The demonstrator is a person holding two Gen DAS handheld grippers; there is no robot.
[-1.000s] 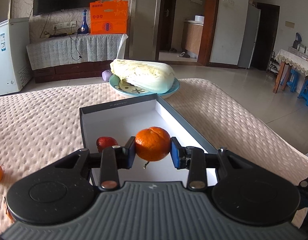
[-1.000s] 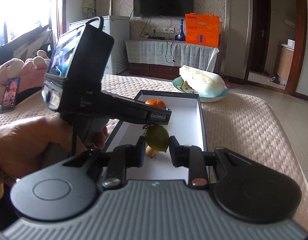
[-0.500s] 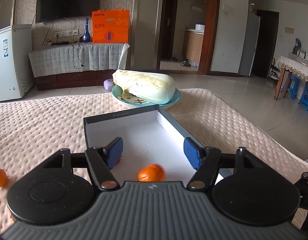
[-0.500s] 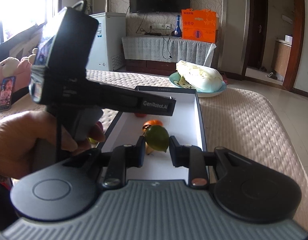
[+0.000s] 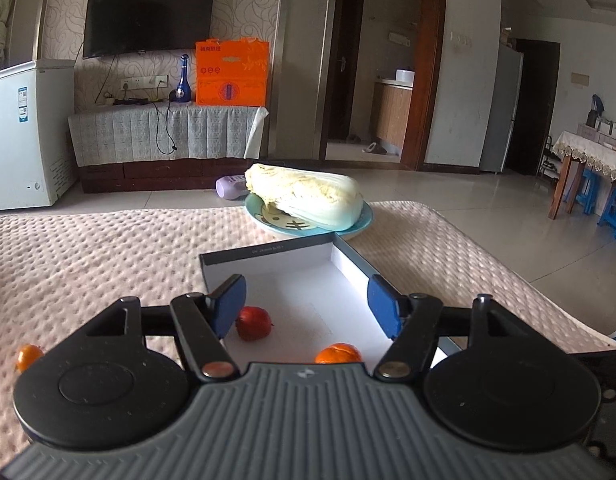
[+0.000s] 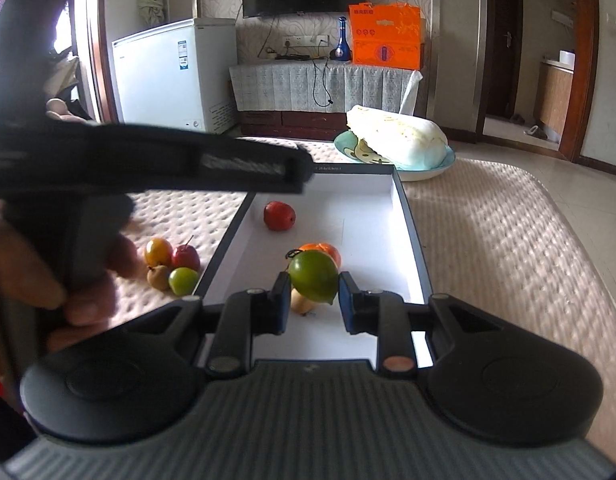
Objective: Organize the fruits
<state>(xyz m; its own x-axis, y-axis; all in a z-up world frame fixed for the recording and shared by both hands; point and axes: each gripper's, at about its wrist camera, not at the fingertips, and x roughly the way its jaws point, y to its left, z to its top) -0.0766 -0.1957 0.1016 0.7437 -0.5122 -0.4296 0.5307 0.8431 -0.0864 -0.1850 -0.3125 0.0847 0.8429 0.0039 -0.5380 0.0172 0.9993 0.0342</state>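
A shallow box [image 5: 350, 272] [image 6: 406, 216] with a white floor lies on the padded table. In it lie a red fruit [image 5: 252, 323] [image 6: 279, 216] and an orange [image 5: 338, 353] [image 6: 320, 250]. My left gripper [image 5: 308, 306] is open and empty above the box. My right gripper [image 6: 314, 298] is shut on a green fruit [image 6: 312, 276] over the box's near end. A small yellowish fruit [image 6: 301, 304] lies under it. Several small fruits [image 6: 171, 266] lie on the table left of the box. Another orange [image 5: 27, 356] lies far left.
A blue plate [image 5: 352, 230] [image 6: 440, 166] with a cabbage [image 5: 308, 194] stands just behind the box. The left hand-held gripper's body [image 6: 147, 164] and the hand [image 6: 59, 292] fill the left of the right wrist view. The table edge [image 5: 528, 280] runs along the right.
My left gripper opened and let the orange drop into the box, then rose and drew back. My right gripper kept hold of the green fruit over the box's near end.
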